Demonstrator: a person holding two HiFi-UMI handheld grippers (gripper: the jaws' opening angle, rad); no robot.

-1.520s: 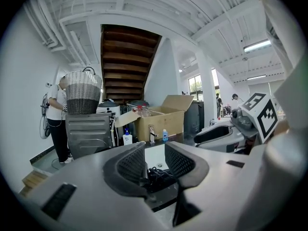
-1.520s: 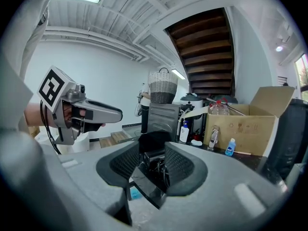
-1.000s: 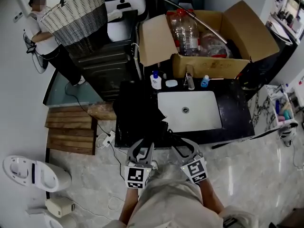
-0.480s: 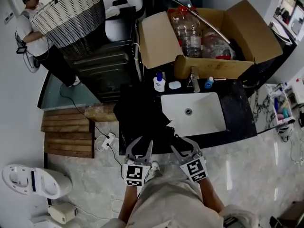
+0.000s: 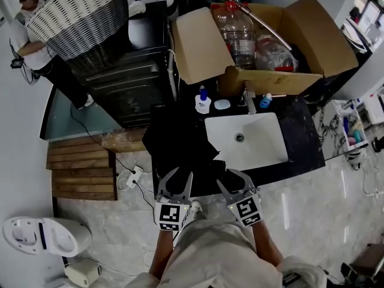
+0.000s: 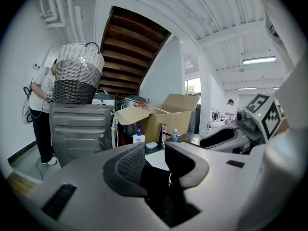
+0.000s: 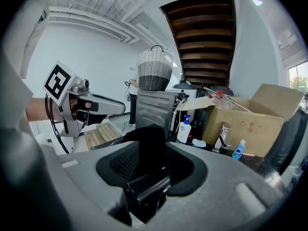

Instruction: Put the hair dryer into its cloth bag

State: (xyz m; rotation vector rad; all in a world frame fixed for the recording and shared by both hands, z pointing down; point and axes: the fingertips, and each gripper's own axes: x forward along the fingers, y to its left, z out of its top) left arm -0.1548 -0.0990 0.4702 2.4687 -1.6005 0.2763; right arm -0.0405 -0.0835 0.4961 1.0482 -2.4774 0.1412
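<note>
Black cloth bag between right claw jaws

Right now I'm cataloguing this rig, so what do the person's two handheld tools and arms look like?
The left grey plastic two-jaw tool and the right grey plastic two-jaw tool match: curved moulded jaws lined with dark textured pads. Each carries a white cube printed with black square markers. The forearms are bare, and the person wears light beige clothing.

Black cloth bag, crumpled, on the dark countertop beside the sink.
</note>
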